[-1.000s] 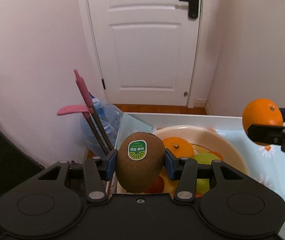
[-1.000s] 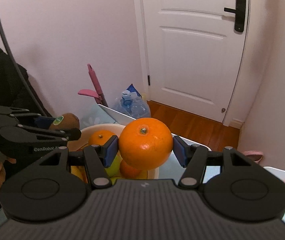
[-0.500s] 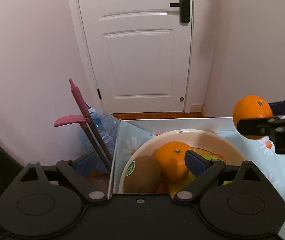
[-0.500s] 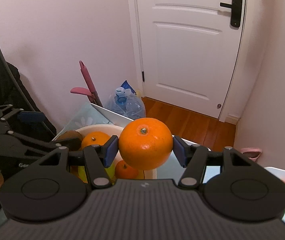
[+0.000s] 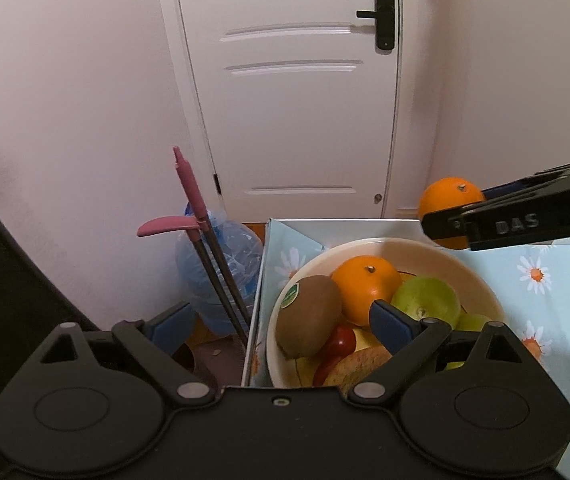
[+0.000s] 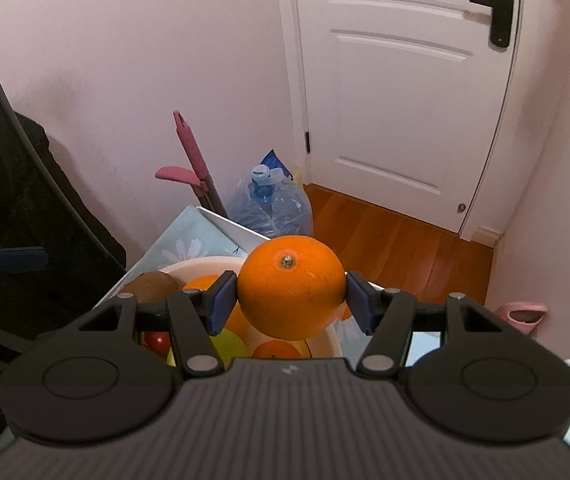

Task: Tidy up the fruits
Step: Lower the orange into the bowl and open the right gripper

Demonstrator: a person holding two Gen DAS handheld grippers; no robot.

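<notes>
- The bowl [image 5: 481,280] is seen close from above and from its left edge, facing the door [image 5: 297,92].
- The same bowl [image 6: 205,266] and door [image 6: 405,80] are viewed from further right, over a held orange [image 6: 291,288].

The bowl [image 5: 481,280] sits at the table's [image 5: 545,280] far left corner, holding a kiwi [image 5: 309,316] at its left with an orange [image 5: 365,284] just right of it and other fruit behind and below. Off the table's left edge stand 2 handles [image 5: 201,216] before a water bottle [image 5: 237,256]. A door [image 5: 297,92] is beyond.
</notes>
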